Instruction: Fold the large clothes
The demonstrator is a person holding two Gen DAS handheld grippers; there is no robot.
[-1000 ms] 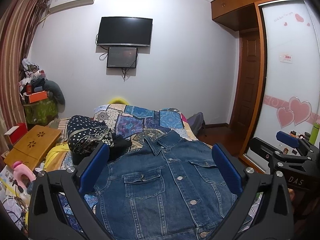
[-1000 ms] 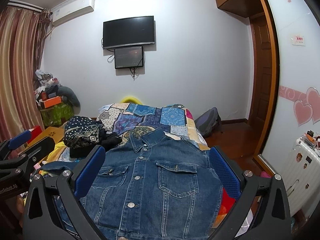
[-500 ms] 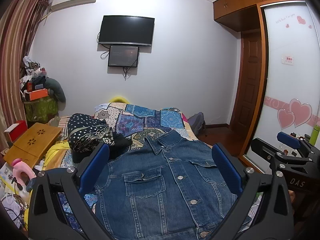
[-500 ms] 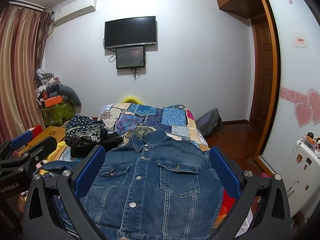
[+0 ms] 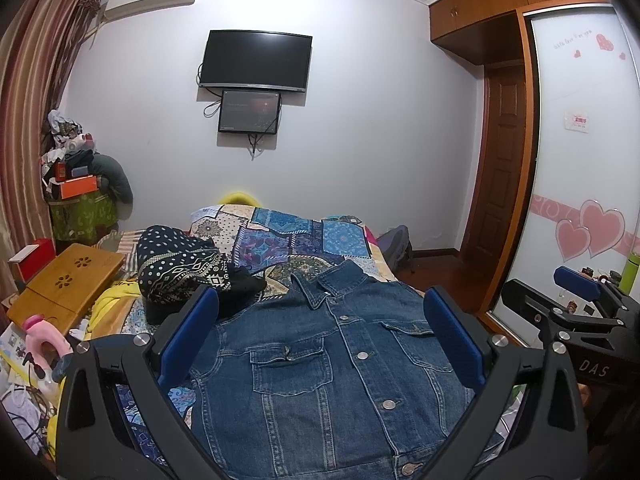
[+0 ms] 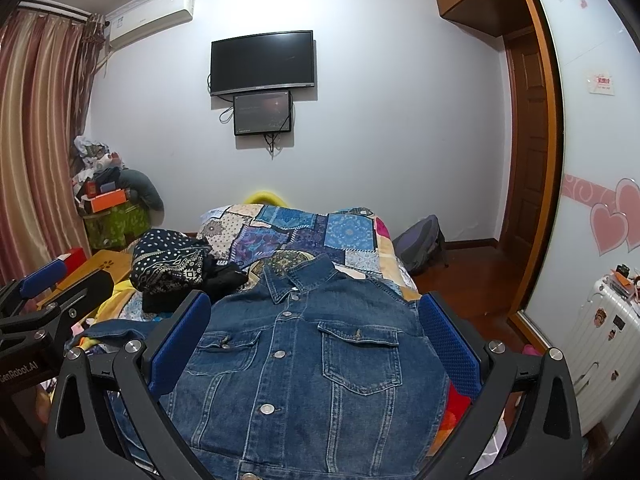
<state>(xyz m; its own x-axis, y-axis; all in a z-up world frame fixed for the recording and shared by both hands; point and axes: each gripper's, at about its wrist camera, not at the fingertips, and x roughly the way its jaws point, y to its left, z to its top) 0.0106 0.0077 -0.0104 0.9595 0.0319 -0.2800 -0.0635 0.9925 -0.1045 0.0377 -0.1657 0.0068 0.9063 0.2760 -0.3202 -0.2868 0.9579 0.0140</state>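
Left gripper: jaws wide apart, nothing held. Right gripper: likewise wide apart and empty. Both hover above the denim jacket, not touching it.

Change over the last second: slight only. Both views have shifted a little, and the jacket sits marginally lower in each; the garment itself has not moved. Judgement: folding has not started, and the grippers are holding a ready position before the first grasp.

The jacket lies front up and buttoned on the near part of the bed, collar pointing to the far wall. In the right view one sleeve trails off to the left; the other sleeve is not visible.

Surface: a patchwork quilt covers the bed. A heap of dark patterned clothes rests just beyond the jacket's left shoulder. A wooden lap desk lies further left.

Room: a television is mounted on the far wall, a wardrobe stands at right, and curtains hang at left.
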